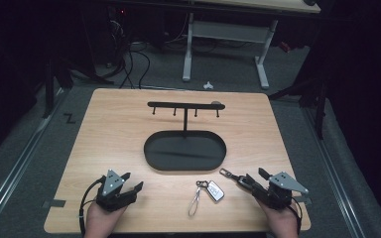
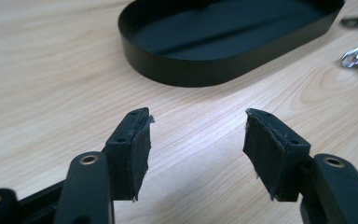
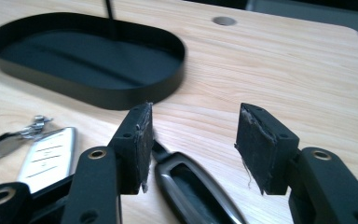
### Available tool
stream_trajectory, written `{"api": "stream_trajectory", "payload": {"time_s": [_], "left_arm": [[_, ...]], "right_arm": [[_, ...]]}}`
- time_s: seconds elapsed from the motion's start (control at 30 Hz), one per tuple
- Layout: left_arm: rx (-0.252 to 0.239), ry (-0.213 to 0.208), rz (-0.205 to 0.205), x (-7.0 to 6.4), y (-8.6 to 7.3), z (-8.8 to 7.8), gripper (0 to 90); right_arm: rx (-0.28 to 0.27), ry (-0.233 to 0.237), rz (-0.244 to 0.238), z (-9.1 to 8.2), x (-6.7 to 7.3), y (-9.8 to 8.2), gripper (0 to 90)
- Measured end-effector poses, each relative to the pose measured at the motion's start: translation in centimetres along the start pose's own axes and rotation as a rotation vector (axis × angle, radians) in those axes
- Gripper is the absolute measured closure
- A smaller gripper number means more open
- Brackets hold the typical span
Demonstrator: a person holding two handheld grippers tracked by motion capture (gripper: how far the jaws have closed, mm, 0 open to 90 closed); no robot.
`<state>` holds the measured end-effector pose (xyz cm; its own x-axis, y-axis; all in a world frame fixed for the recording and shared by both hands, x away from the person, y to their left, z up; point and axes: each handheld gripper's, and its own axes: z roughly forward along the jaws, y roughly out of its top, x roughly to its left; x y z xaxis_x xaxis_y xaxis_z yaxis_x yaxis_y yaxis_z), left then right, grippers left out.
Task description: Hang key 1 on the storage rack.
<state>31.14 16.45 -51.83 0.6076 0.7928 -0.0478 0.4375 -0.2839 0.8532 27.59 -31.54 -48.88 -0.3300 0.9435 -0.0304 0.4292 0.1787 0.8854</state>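
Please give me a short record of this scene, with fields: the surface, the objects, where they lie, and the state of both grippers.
surface: wooden table
stand: black hook rack rising from an oval black tray
key fob: flat on the table, with a metal clip and wire loop
dark carabiner: just ahead of the right gripper
left gripper: open, nothing between the pads
right gripper: open, carabiner not gripped

A dim lab: black curtains, tangled floor cables (image 1: 129, 62), and a white-legged adjustable desk (image 1: 225, 39) behind the wooden table (image 1: 109, 129)
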Motion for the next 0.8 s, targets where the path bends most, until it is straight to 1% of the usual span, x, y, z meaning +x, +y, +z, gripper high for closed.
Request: {"api": "stream_trajectory", "payload": {"time_s": [0.07, 0.13, 0.2, 0.27, 0.33, 0.4, 0.43, 0.53, 0.7, 0.8], "left_arm": [[-0.001, -0.003, 0.005, 0.0, 0.1, 0.2, 40.7], [-0.008, -0.009, -0.001, 0.1, 0.1, 0.3, 40.5], [-0.003, -0.006, 0.004, 0.0, 0.0, 0.4, 40.3], [-0.005, -0.001, 0.006, -0.1, -0.1, 0.5, 40.0], [-0.007, 0.004, 0.003, 0.0, -0.2, 0.4, 39.8], [-0.006, 0.023, 0.009, 0.0, -0.2, 0.3, 40.0], [-0.007, 0.029, 0.005, 0.0, -0.2, 0.3, 40.0], [-0.005, 0.028, -0.007, 0.2, -0.3, 0.2, 40.1], [0.011, 0.027, -0.007, 0.2, -0.4, 0.2, 41.4], [0.018, 0.028, -0.007, -0.1, -0.3, 0.2, 42.8]], "right_arm": [[0.002, -0.016, 0.013, 0.0, -0.4, -0.2, 46.6], [0.006, -0.023, 0.028, -0.1, -0.7, -0.3, 45.5], [0.009, -0.023, 0.044, -0.2, -1.0, -0.4, 44.2], [0.015, -0.025, 0.046, -0.3, -1.1, -0.4, 42.8], [0.027, -0.023, 0.042, -0.3, -1.1, -0.5, 43.1], [0.043, -0.013, 0.052, -0.2, -1.2, -0.6, 44.8], [0.048, -0.008, 0.055, -0.2, -1.3, -0.6, 45.0], [0.065, -0.003, 0.049, 0.2, -1.4, -0.7, 46.1], [0.079, 0.008, 0.046, 0.5, -1.4, -0.7, 47.2], [0.097, 0.021, 0.028, 0.7, -1.4, -0.8, 48.2]]}}
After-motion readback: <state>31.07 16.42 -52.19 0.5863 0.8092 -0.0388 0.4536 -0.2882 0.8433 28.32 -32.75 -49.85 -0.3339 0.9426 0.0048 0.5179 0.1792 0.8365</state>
